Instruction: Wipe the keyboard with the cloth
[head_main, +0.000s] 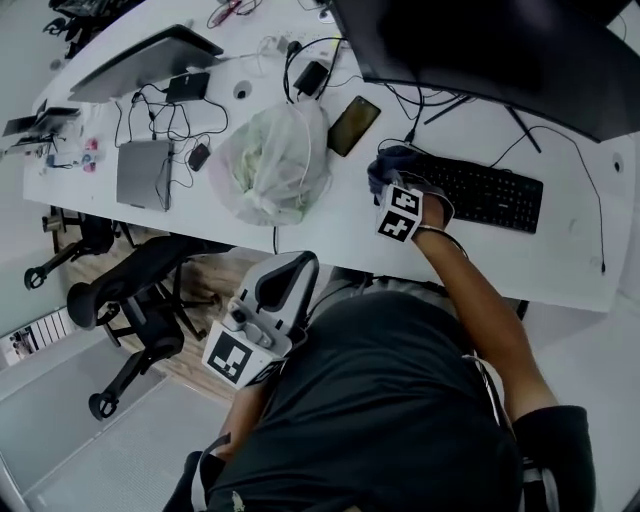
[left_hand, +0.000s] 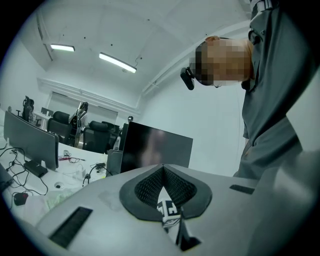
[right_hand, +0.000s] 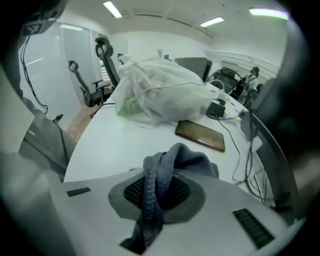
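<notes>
Cloth (head_main: 392, 162) is being gripped by the right tool (head_main: 397, 192) at the left end of the keyboard (head_main: 490, 196), long axis running rightward from there; left tool (head_main: 264, 316), closed empty, is being held well clear.

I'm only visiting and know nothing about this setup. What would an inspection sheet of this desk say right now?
Surface: white desk, crowded towards the back.
Job's things: black keyboard in front of the monitor; blue-grey cloth at the keyboard's left end.
Clutter: white plastic bag, phone, flat grey device.
Grippers: right gripper shut on the cloth; left gripper shut with nothing in it, held away from the desk.
Cables: black leads tangled at the left; thin cable right of the keyboard.
Surroundings: office chair on the floor beside the desk.
</notes>
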